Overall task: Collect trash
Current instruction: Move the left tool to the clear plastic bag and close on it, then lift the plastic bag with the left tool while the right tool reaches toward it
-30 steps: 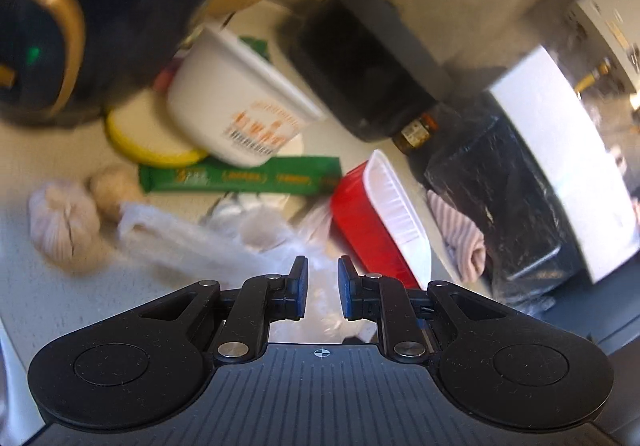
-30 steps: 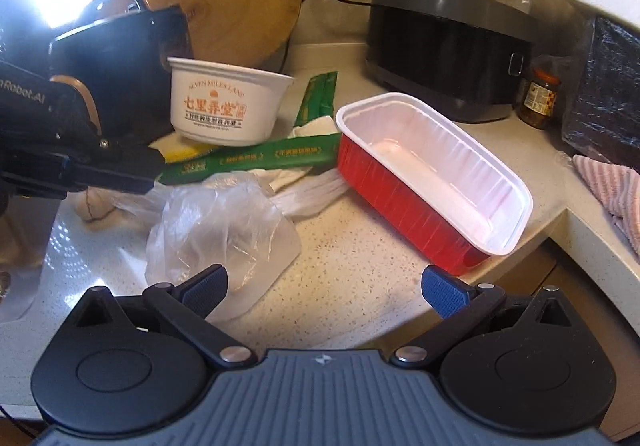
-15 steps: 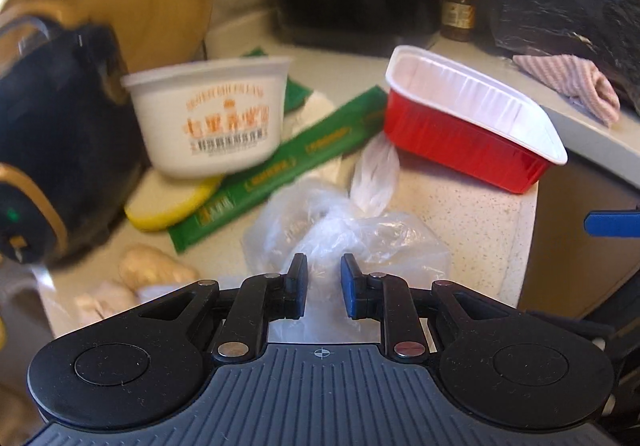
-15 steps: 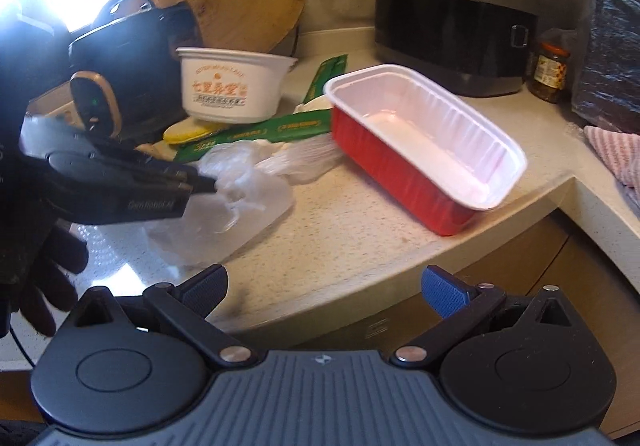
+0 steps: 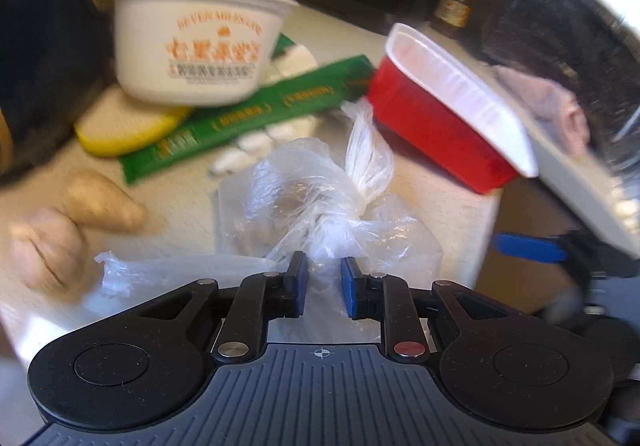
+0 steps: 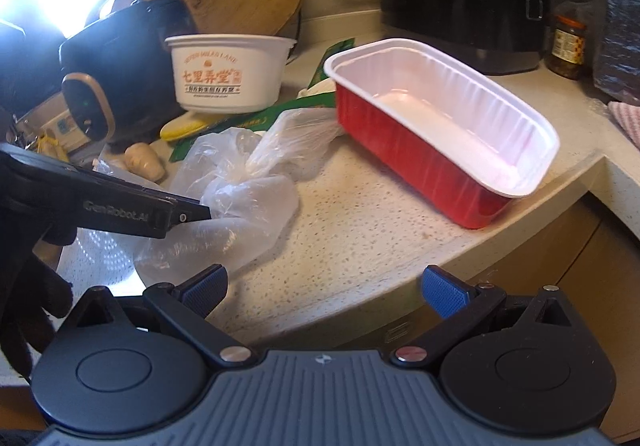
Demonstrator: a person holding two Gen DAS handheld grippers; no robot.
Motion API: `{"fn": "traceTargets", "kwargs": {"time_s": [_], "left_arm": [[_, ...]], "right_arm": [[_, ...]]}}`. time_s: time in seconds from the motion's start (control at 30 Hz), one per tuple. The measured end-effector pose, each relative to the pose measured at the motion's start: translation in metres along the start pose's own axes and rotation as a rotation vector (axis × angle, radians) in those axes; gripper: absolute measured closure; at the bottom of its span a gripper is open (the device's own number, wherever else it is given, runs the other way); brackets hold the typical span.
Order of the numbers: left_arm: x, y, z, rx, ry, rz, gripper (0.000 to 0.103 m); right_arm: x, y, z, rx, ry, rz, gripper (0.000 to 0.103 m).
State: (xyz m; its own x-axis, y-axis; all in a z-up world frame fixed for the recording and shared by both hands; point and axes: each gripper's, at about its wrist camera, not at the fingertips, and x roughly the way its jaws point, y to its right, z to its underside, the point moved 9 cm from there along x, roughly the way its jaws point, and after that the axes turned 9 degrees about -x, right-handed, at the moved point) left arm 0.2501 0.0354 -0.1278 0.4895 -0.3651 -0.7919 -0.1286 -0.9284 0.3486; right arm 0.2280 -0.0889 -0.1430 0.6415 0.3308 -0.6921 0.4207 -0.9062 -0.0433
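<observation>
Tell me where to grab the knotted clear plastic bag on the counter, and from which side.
Take the knotted clear plastic bag at its twisted knot, the bunched, firmest part; the rest is loose film. Come from the counter's near edge, angled downward, as the left tongs already point, pads either side of the film just below the knot. The red foil tray crowds the far right side.

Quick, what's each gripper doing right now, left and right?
Left gripper: open, jaws narrowly apart around the clear plastic bag, not pinching it.
Right gripper: wide open, empty.
</observation>
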Motion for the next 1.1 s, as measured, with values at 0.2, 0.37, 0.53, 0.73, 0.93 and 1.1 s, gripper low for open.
{"fn": "traceTargets", "kwargs": {"time_s": [0.2, 0.37, 0.53, 0.73, 0.93, 1.1], "left_arm": [[-0.004, 0.004, 0.008, 0.020, -0.019, 0.045, 0.081], [-0.002, 0.021, 0.013, 0.171, 0.025, -0.028, 0.082], [-0.005, 0.017, 0.018, 0.155, 0.104, -0.041, 0.087], [-0.012, 0.010, 0.014, 0.086, 0.153, -0.028, 0.092], [-0.033, -0.003, 0.000, 0.061, 0.239, -0.062, 0.094], [-0.052, -0.024, -0.009, 0.000, 0.287, -0.089, 0.095]], "right_arm": [[0.009, -0.006, 0.001, -0.047, -0.016, 0.007, 0.000], [0.013, -0.009, 0.008, -0.106, -0.050, 0.027, 0.000], [0.024, 0.002, 0.021, 0.070, -0.119, -0.138, 0.000], [0.034, 0.010, 0.032, 0.172, -0.161, -0.226, 0.000], [-0.006, 0.007, 0.013, -0.089, -0.073, -0.013, 0.000], [-0.003, -0.013, -0.013, -0.102, 0.010, -0.059, 0.000]]}}
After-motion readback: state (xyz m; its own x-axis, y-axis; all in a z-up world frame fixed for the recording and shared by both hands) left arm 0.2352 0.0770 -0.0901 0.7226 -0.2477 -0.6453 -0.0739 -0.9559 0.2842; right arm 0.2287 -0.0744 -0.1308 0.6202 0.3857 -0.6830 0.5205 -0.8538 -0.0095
